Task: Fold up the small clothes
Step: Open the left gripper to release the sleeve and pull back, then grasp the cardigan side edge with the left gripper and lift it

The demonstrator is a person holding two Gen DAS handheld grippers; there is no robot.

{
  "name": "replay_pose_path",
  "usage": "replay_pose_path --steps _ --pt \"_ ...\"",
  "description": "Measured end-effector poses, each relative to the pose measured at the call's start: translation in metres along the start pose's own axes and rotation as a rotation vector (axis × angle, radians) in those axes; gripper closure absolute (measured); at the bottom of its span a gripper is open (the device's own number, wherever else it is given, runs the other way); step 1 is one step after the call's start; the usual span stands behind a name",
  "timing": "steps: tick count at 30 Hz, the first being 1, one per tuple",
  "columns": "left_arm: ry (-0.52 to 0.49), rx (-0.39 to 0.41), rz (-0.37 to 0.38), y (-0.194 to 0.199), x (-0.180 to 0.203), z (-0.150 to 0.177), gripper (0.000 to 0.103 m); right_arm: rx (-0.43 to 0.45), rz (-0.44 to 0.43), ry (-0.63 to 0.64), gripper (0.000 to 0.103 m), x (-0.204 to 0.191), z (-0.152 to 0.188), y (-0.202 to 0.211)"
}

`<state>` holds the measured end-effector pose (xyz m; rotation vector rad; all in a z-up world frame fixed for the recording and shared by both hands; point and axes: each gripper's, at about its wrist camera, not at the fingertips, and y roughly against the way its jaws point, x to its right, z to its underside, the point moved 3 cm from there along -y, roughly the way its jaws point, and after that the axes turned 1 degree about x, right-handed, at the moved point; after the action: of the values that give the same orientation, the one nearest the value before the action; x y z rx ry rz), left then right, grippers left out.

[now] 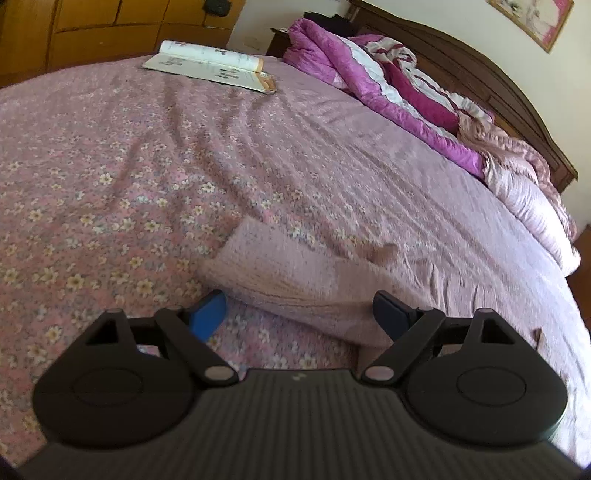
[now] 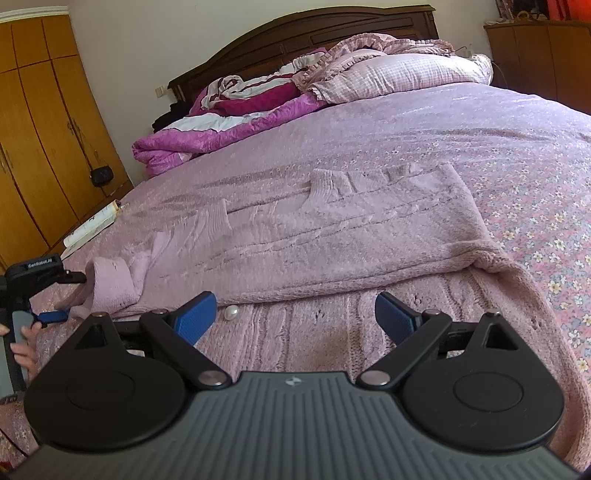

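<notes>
A pink knitted sweater (image 2: 332, 229) lies spread on the floral bedspread (image 2: 535, 177), partly folded, with a sleeve cuff (image 2: 110, 284) raised at its left end. My right gripper (image 2: 295, 314) is open just above the sweater's near edge, next to a white button (image 2: 232, 314). My left gripper (image 1: 299, 314) is open with the sweater's sleeve end (image 1: 295, 273) between its jaws. In the right wrist view the left gripper (image 2: 62, 295) sits at the far left beside the cuff.
An open book (image 1: 210, 64) lies at the far side of the bed. A magenta quilt (image 1: 369, 85) and pink pillows (image 2: 399, 74) are piled by the dark headboard (image 2: 295, 33). Wooden wardrobes (image 2: 40, 140) stand beside the bed.
</notes>
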<state>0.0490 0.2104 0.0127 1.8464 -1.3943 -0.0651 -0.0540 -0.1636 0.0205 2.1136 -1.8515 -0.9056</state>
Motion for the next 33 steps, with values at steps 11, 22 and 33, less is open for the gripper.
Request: replay_pose_path --steps 11,22,33 --pt "0.075 -0.009 0.028 -0.008 -0.003 -0.009 0.015 0.000 0.019 -0.005 0.006 0.004 0.000 0.000" --pt "-0.024 0.027 0.057 -0.007 0.012 -0.015 0.090 0.005 0.016 -0.024 0.006 0.012 0.000 0.001" --pt "-0.144 0.120 0.205 0.041 0.062 -0.020 0.092 0.031 0.019 -0.060 0.006 0.021 -0.003 0.006"
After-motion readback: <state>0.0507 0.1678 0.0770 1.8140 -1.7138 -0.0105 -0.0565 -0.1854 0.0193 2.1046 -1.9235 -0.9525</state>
